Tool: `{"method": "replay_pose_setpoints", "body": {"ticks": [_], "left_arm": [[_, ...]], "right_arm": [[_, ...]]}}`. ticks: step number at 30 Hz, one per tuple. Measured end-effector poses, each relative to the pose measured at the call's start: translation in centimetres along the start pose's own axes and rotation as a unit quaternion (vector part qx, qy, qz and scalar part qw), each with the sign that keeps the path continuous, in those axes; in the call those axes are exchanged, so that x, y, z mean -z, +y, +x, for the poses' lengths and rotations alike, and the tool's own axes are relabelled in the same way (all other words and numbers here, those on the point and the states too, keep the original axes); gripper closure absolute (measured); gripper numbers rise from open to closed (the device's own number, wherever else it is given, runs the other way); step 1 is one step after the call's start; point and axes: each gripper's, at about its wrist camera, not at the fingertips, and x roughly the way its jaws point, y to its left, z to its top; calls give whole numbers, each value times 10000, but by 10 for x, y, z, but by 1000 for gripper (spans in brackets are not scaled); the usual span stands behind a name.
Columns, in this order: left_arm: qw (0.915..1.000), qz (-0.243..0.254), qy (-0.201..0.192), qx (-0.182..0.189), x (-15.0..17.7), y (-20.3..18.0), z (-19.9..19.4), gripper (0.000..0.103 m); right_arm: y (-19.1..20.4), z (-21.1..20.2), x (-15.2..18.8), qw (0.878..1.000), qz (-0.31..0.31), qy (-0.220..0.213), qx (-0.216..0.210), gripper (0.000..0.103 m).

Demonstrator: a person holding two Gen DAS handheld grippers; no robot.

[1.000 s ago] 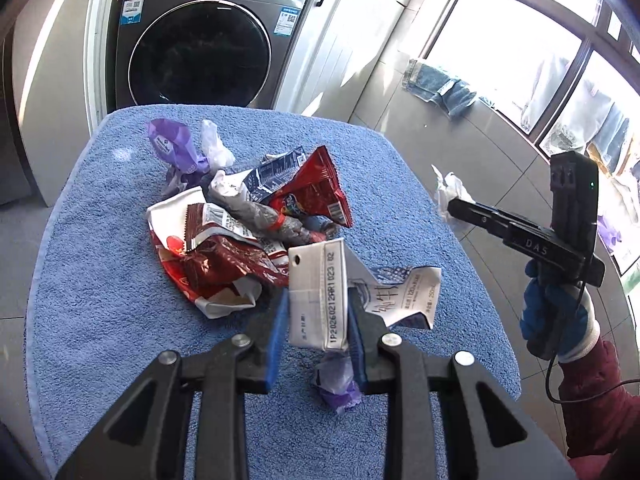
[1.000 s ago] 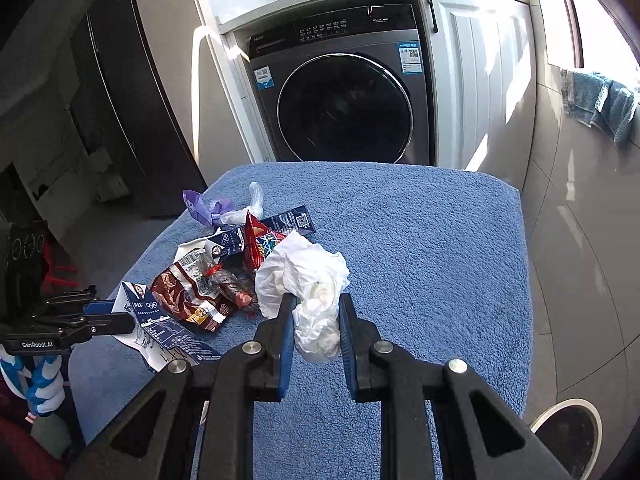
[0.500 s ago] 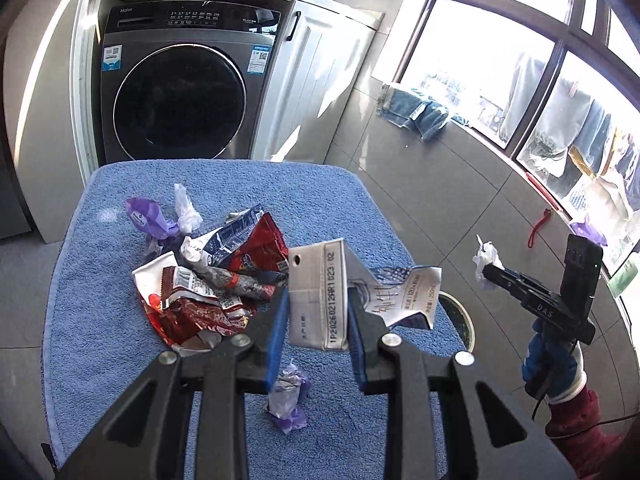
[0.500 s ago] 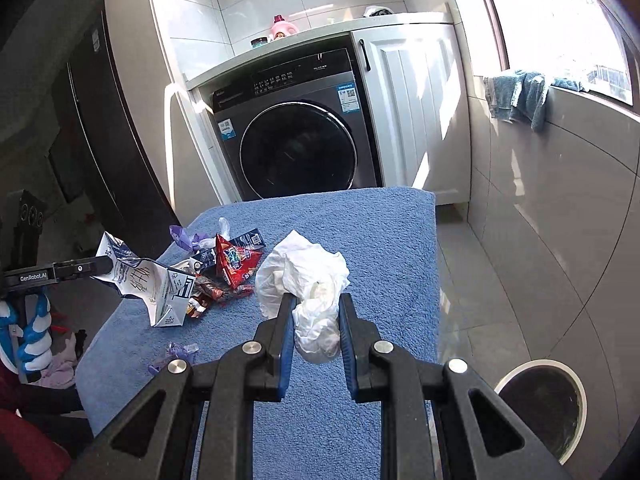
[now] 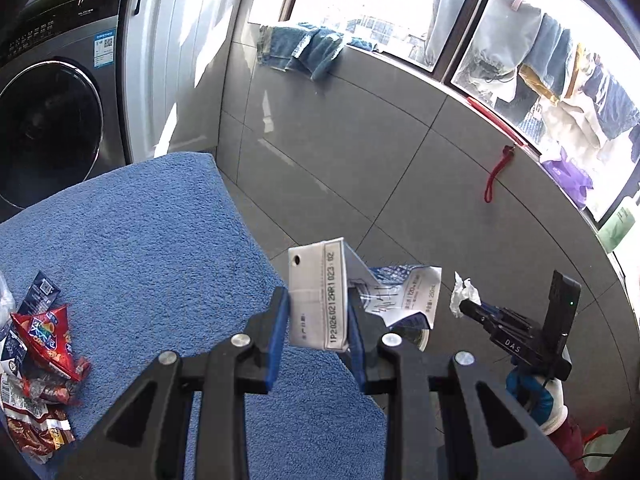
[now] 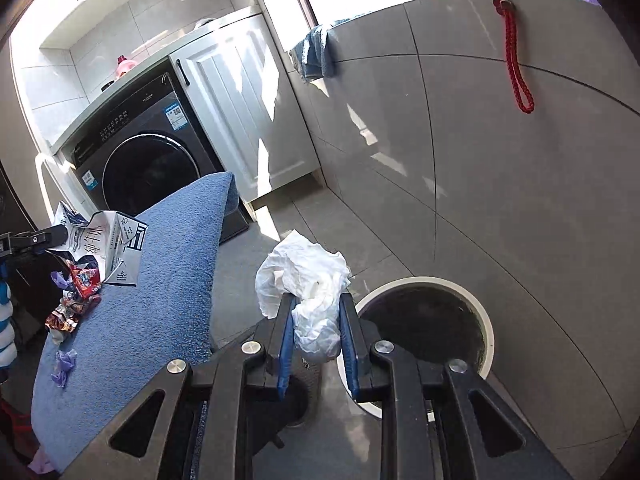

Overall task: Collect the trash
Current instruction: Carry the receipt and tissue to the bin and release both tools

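Grippers have swung off the blue-towelled table [image 5: 132,220] toward the round bin [image 6: 486,322], the left gripper [image 5: 316,320] clamping a flattened carton [image 5: 320,296], the right gripper [image 6: 318,326] clamping crumpled white tissue [image 6: 308,280] beside the bin's rim, so dropping looks next.

Strong daylight enters through the large glass window [image 5: 400,4] at upper right, overexposed. Sunlit patches mark the grey tiled floor [image 6: 520,200]. Fisheye curvature bends edges; corners vignette black. Focus is sharp.
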Motion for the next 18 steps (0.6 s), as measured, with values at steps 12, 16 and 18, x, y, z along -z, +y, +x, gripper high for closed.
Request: {"method": "replay_pose_setpoints", "body": {"ticks": [12,16,18], "left_arm": [[9955,495,739,326,-33,-113,179,74],[9917,480,1023,620,-30,-130,213,65],[9903,477,1090,714,-27,-133,219,59]], "right_arm": [[-83,48,11,9942,742,197,747,75],[-97,60,16,9914,879,266,937,51],[-101,64,21,9899,902,372,1026,51]]}}
